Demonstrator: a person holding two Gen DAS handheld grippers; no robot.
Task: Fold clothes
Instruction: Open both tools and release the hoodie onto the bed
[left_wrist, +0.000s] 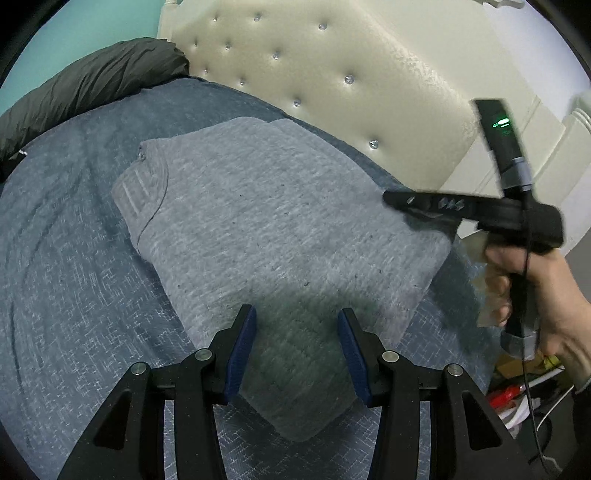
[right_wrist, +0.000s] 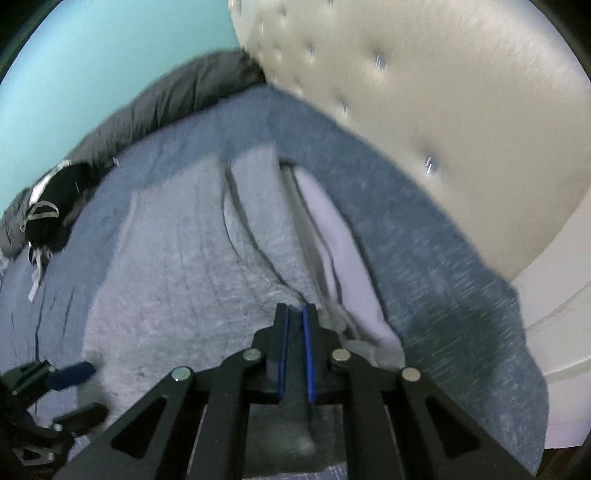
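Left wrist view: one grey sweater (left_wrist: 266, 229), folded into rectangle, lies on blue bedspread (left_wrist: 62, 266), centre of bed. Left gripper (left_wrist: 297, 325) spread wide over sweater's near edge, nothing between pads. Right gripper (left_wrist: 406, 201) at sweater's far right corner, blurred; one hand (left_wrist: 532, 280) on its handle. One dark rolled duvet (left_wrist: 85, 81) far left. One cream tufted headboard (left_wrist: 332, 74) far right.

Right wrist view: right gripper (right_wrist: 295, 317) narrow, slim gap between two blue pads, low over sweater (right_wrist: 177, 266); whether cloth is pinched, cannot tell. Left gripper (right_wrist: 79, 387) near left, spread apart.

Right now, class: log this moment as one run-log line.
task: fold clothes | grey sweater: folded on bed | left gripper: open over hem | right gripper: nearly shut at sweater's edge
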